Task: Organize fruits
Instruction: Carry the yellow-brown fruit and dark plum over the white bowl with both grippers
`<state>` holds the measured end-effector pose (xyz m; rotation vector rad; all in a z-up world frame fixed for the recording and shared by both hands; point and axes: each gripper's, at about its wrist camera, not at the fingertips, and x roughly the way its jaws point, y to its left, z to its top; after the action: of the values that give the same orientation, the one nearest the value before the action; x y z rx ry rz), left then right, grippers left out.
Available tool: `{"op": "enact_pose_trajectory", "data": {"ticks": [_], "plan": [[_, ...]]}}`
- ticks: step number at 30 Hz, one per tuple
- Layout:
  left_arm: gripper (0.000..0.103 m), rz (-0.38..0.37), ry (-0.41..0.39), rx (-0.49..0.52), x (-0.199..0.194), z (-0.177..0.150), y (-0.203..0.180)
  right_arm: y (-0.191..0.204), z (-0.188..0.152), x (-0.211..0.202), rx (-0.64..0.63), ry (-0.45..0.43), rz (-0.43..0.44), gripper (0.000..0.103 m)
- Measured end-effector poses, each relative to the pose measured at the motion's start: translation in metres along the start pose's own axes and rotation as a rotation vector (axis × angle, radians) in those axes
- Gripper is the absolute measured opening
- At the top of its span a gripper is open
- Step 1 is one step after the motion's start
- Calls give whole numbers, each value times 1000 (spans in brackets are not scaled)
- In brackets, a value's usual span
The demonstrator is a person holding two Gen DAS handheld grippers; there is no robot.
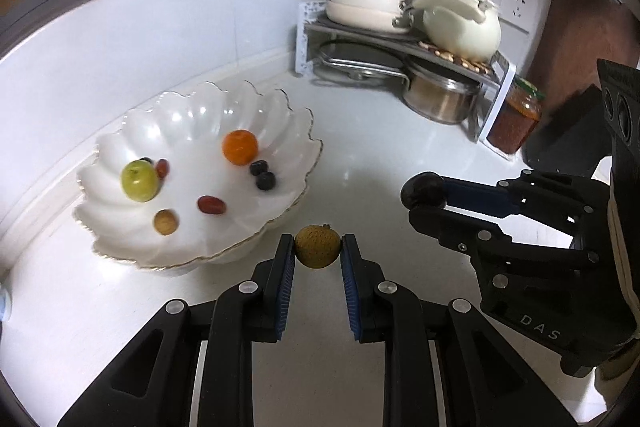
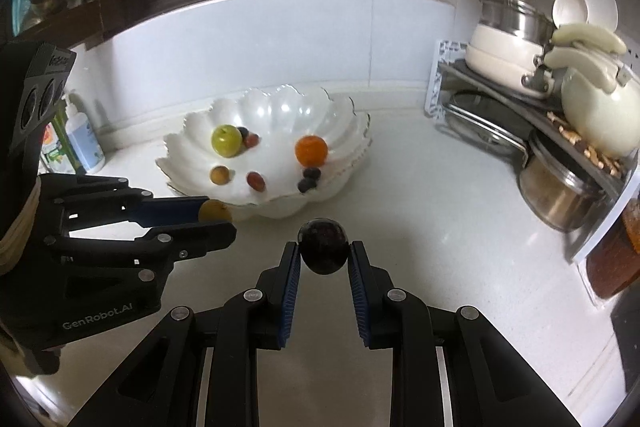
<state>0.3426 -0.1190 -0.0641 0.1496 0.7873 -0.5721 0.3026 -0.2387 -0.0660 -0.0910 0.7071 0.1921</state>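
Two fruits gripped above the counter [image 1: 380, 155]
A longan [image 1: 317, 245] is clamped by the left gripper [image 1: 317, 251], a dark plum [image 2: 323, 246] by the right gripper [image 2: 324, 253], near the bowl [image 2: 188, 131]; one dark fruit [image 2: 243, 132] is half hidden behind the green one [image 2: 226, 141].

The bowl [image 1: 280, 227] sits on the desk [image 1: 380, 155] near the back wall, fruit scattered inside it (seven or so pieces); a pot rack [image 1: 400, 43] stands in the corner to its right.
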Motion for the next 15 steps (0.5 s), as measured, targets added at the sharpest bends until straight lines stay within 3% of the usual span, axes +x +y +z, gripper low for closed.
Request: {"op": "enact_pose_trajectory", "data": {"ticks": [15], "plan": [[24, 84, -106, -42, -68, -6, 15, 41, 14, -41, -30, -80, 18, 26]]}}
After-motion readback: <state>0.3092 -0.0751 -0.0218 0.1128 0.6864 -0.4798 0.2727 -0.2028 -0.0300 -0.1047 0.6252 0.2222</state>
